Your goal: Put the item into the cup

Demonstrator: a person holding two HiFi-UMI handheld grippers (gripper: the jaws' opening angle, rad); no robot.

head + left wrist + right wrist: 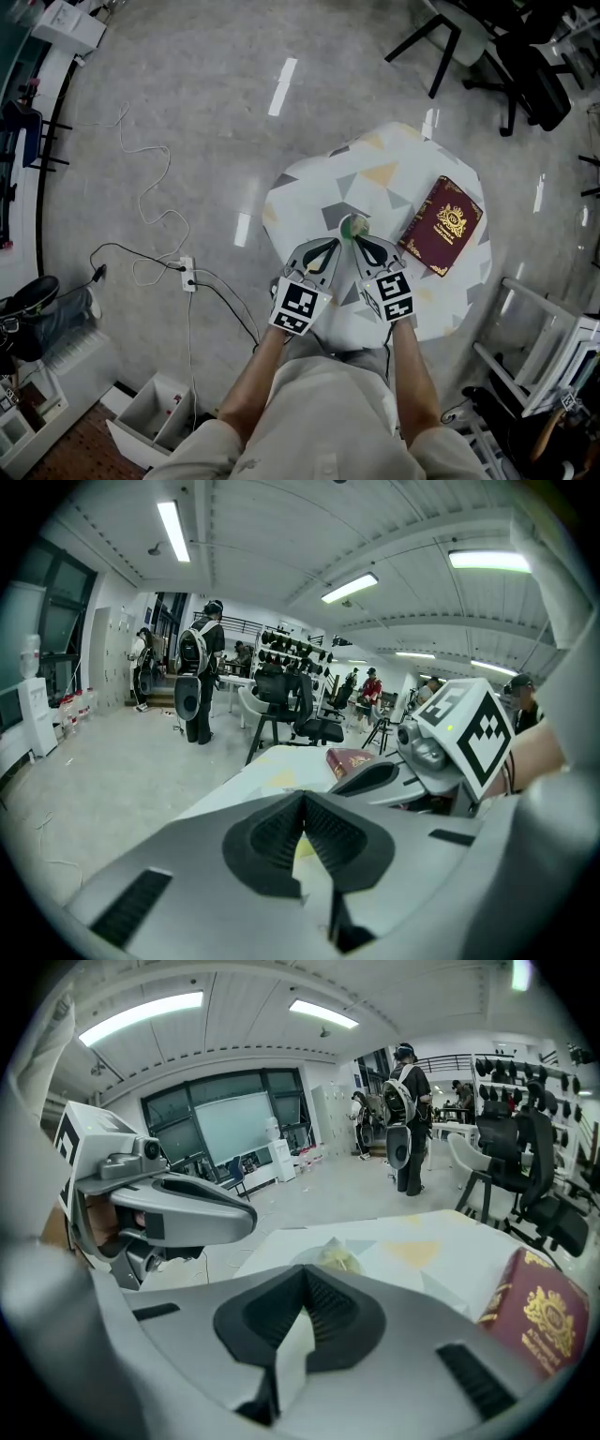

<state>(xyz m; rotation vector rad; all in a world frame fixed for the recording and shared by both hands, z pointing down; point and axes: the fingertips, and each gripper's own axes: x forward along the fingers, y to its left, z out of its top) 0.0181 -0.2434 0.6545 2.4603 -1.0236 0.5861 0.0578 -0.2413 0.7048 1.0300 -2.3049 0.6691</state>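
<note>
The person is holding both grippers side by side over the near edge of the small table (398, 155), tips pointing toward its middle. The left gripper (302, 801) is showing its jaws pressed together at the tips with nothing between the ribbed pads; only a pale patch of tabletop is peeking through the gap behind them. The right gripper (305, 1279) is likewise closed up tight and carrying nothing. Just beyond the right gripper's tips, near the middle of the table, a small crumpled pale-yellow item (336, 1255) is lying, and in the head view the same spot is reading as a small greenish round thing (354, 226), which may be the cup. From these angles I cannot tell whether the item is sitting in that cup or beside it. A maroon book (441, 225) is lying toward the right edge of the table, apart from the item and clear of both grippers. Judging by the empty, closed jaws, the work appears to be sitting at the start of the pick rather than at the drop. The next move is calling for the right gripper to spread its jaws, ease forward and down around the soft item, and close gently, since a crumpled wrapper is likely to slip or squash.
</note>
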